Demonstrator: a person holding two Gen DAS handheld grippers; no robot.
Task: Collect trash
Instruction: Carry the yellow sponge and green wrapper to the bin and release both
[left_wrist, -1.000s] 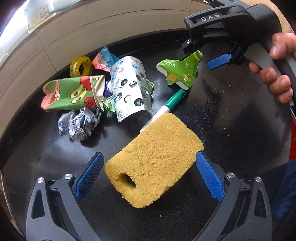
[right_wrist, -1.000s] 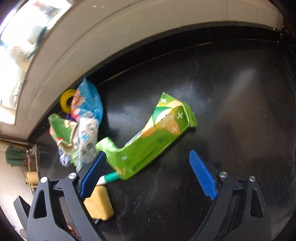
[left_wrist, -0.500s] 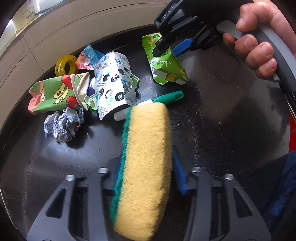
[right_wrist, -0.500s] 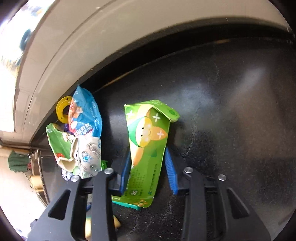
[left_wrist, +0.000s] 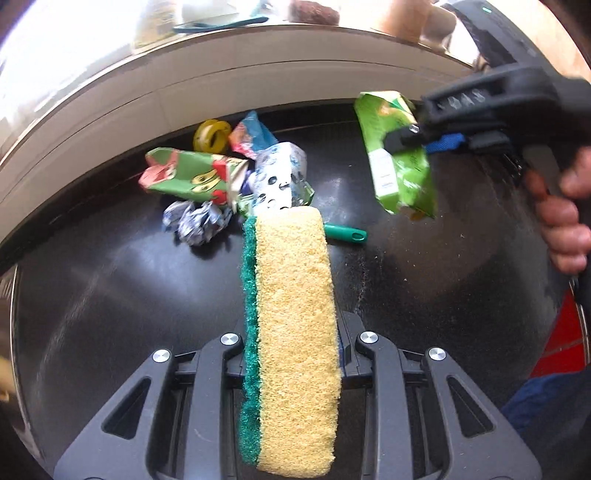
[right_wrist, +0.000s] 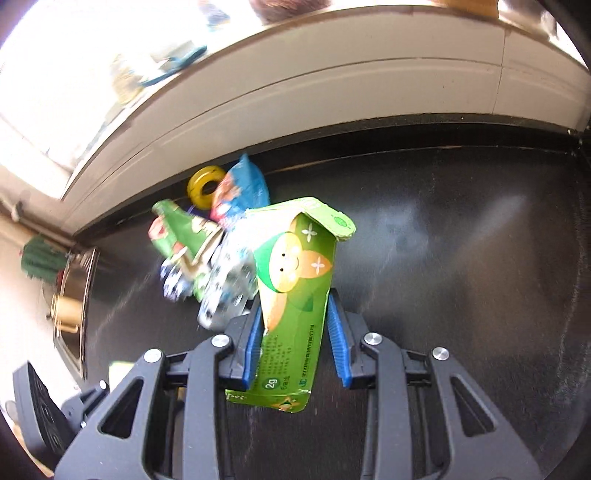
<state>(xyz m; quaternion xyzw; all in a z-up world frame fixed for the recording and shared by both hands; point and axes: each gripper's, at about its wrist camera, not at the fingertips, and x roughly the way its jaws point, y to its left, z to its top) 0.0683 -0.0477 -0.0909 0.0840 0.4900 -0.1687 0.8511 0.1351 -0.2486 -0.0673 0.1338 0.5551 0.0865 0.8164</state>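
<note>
**Both claws loaded, both loads off the counter**

Your left gripper (left_wrist: 291, 354) is clenched on the sponge (left_wrist: 293, 332); its jaws have just closed in and the sponge sits pinched between them, yellow face up toward the camera, green scouring layer along its left edge; the long axis runs straight out along the fingers, far end pointing at the litter pile, near end hanging back over the gripper body.

Your right gripper (right_wrist: 295, 343) is clamped on the green carton (right_wrist: 295, 295); its jaws have just closed too, and the blue pads (right_wrist: 338, 339) press the carton's two sides; it stands lengthwise along the fingers, torn flap end pointing away from you toward the wall, printed bottom end toward the camera; from the left wrist view the same carton (left_wrist: 399, 162) hangs clear above the black countertop (left_wrist: 443, 295), tilted, with your right hand (left_wrist: 565, 221) on the handle.

Lying on the counter near the wall: the yellow ring (left_wrist: 212, 134); the blue wrapper (left_wrist: 255, 134) just beside it; the green-and-red carton (left_wrist: 188, 177) lying flat; the blister sheet (left_wrist: 280, 177); the crumpled foil ball (left_wrist: 197, 221); the green-capped pen (left_wrist: 345, 232) poking out from behind the sponge's far end.
</note>
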